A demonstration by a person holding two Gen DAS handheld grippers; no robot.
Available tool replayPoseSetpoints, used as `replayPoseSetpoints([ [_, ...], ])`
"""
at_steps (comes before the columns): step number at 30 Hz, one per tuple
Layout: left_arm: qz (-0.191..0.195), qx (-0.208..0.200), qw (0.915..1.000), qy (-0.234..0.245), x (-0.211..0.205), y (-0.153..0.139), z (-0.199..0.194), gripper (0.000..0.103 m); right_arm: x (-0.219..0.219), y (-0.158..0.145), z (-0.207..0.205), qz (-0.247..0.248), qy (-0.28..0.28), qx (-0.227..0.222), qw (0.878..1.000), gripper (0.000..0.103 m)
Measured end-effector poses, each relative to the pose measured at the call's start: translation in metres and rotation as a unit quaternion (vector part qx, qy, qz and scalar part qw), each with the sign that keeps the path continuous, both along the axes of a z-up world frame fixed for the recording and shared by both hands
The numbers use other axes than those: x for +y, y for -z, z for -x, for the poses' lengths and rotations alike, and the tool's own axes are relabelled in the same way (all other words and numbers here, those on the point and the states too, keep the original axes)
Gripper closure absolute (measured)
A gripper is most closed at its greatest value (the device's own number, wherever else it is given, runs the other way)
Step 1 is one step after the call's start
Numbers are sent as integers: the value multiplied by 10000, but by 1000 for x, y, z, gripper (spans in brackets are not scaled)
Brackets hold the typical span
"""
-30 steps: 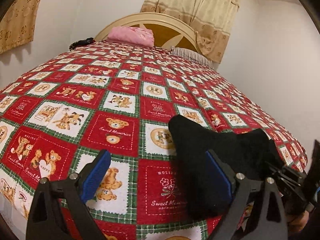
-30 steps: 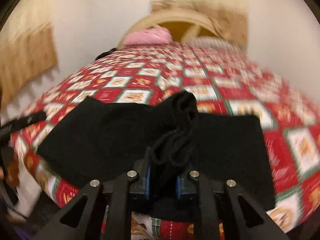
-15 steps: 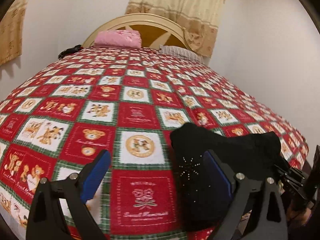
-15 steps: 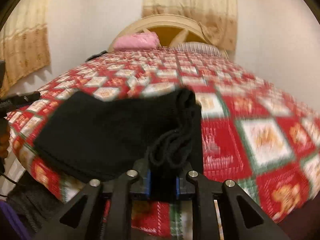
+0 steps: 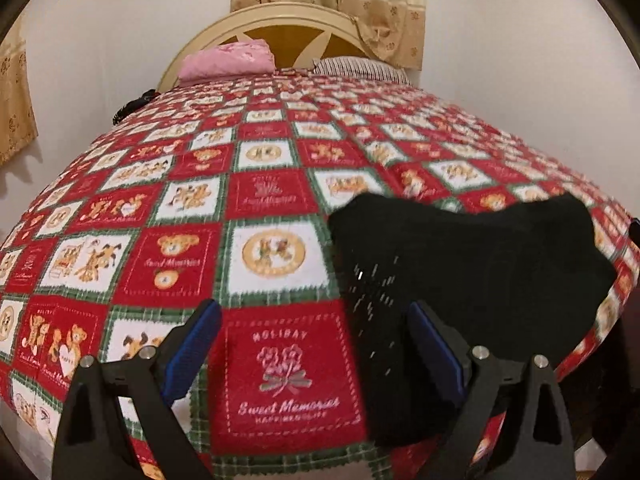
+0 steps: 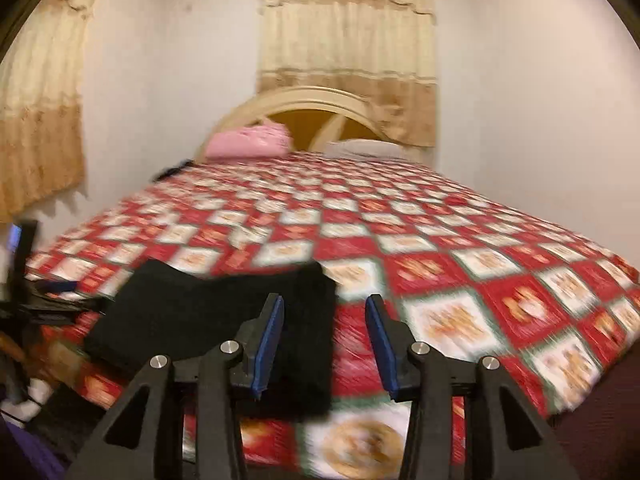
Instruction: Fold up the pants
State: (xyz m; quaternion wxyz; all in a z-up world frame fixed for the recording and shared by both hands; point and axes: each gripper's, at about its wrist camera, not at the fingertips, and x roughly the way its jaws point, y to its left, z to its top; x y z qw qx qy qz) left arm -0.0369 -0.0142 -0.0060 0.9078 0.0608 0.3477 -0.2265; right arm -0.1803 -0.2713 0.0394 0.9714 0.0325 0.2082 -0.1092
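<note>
The black pants [image 5: 460, 272] lie folded in a flat pile at the near edge of the bed, on the red and white patchwork bedspread [image 5: 264, 196]. My left gripper [image 5: 316, 344] is open and empty, with its right finger [image 5: 436, 344] over the pants' left edge. In the right wrist view the pants [image 6: 216, 312] lie at lower left. My right gripper [image 6: 326, 336] is open and empty just above the pants' right edge. The left gripper shows dimly at the far left of that view [image 6: 24, 276].
A pink pillow [image 5: 228, 60] and a striped pillow [image 5: 360, 66] rest against the cream headboard [image 5: 288, 28]. A dark object [image 5: 132, 110] lies at the bed's far left edge. Curtains [image 6: 348, 52] hang behind. The bed's near edge drops to the floor.
My right gripper has let go of the bunched pants fabric and opened, pulling back. The pants now lie flat. The left gripper has swung a little right, still open.
</note>
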Motion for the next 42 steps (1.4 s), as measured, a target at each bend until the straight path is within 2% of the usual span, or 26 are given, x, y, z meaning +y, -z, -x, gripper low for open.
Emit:
replayPoseSetpoints([
  [3,94,-116,9999,25,-7,-7,0,7,21,-3,-39,-397,-626,75,9972,78],
  [6,-33,34,10000,22,-15,5,-1,7,41,13,-79,-626,-1012,312,9924,78],
  [8,-177,260,9995,-4,-18,21,1,7,58,32,-104,-676,-1252,638,9878,78],
  [10,-93,431,9990,-87,-13,37,6,6,68,58,-130,-603,-1331,1160,9824,78],
  [12,-68,224,9997,-88,-10,39,17,6,69,88,-148,-610,-1253,1669,9761,78],
  [13,-165,147,9998,-25,-11,38,22,6,68,87,-147,-674,-1293,1505,9778,78],
  [15,-148,158,9998,32,-8,38,25,6,68,82,-149,-738,-1286,1645,9752,78],
  [17,-75,221,9997,99,-3,37,27,6,66,69,-147,-884,-1228,1419,9783,78],
  [20,-89,239,9995,168,1,37,31,6,84,50,-152,-797,-1628,1219,9758,78],
  [22,-115,239,9995,189,1,37,34,6,107,51,-166,-602,-1884,1423,9699,78],
  [24,-103,270,9994,212,4,37,35,6,129,68,-195,-583,-2145,1913,9560,79],
  [26,-93,303,9993,197,6,37,35,6,139,85,-217,-567,-2111,2289,9486,78],
  [28,-109,320,9993,172,8,37,36,6,142,86,-231,-541,-2120,2297,9484,78],
  [30,-107,332,9992,200,11,37,38,6,136,85,-240,-814,-2097,2372,9450,78],
  [33,-113,328,9989,304,16,36,43,6,114,81,-237,-1467,-2133,2059,9437,78],
  [36,-199,272,9986,416,23,34,49,6,96,60,-204,-1906,-2171,1238,9493,78],
  [38,-222,153,9989,374,28,28,48,6,86,47,-177,-1889,-2158,899,9537,78],
  [42,41,-39,9986,535,29,4,36,6,58,31,-112,-1246,-1725,550,9756,76],
])
